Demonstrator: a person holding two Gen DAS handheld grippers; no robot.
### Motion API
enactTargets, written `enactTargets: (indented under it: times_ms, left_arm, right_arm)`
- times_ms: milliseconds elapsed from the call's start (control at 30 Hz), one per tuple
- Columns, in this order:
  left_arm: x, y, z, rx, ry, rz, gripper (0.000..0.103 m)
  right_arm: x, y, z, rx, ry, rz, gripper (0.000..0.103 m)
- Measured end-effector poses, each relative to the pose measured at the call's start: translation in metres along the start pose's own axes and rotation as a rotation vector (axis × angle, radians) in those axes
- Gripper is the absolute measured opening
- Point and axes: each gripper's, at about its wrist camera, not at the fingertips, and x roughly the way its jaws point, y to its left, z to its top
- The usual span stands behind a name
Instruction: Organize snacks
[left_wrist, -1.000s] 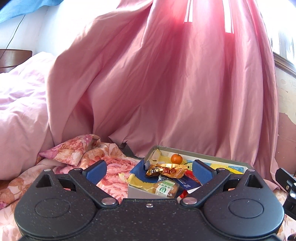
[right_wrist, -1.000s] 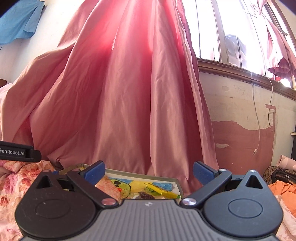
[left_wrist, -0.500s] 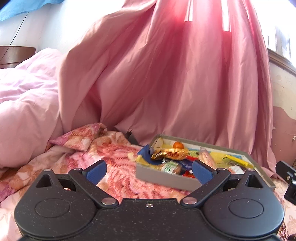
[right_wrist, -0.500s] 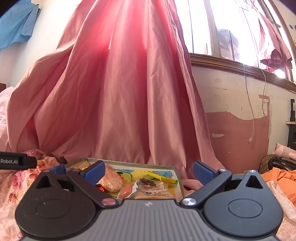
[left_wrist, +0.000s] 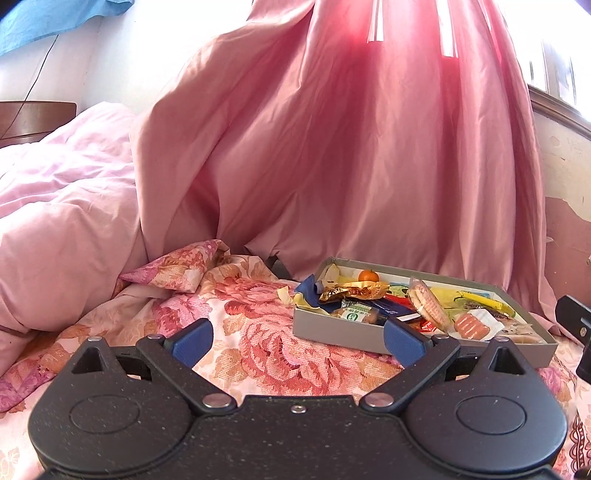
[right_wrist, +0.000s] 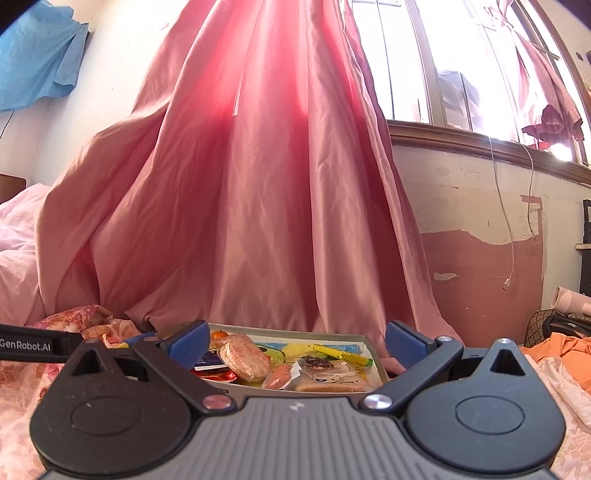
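Both tools, left tool (left_wrist: 297, 339) and right tool (right_wrist: 295, 339), back off spread and empty, baring the snack tray (left_wrist: 332, 329), seemingly filled

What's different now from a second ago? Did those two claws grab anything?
Both have backed away from the box of snacks: in the left view it now sits farther off, with more floral bedspread showing before it. In the right view more of the snacks show. Nothing was grabbed or dropped. The left gripper and right gripper stay wide open and empty, and the snacks, such as the orange, lie where they were.
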Motion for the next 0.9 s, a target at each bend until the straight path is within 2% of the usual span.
enactTargets:
  times_ms: [233,900]
  left_arm:
    - [-0.003,-0.002,-0.009,0.020,0.062,-0.018,0.099]
    - [-0.015,-0.003,-0.017,0.058,0.087,-0.009,0.099]
  right_arm:
    - [-0.003,-0.004,-0.002,0.023,0.017,-0.009,0.103]
    - [-0.018,-0.011,-0.013,0.004,0.059,-0.036,0.103]
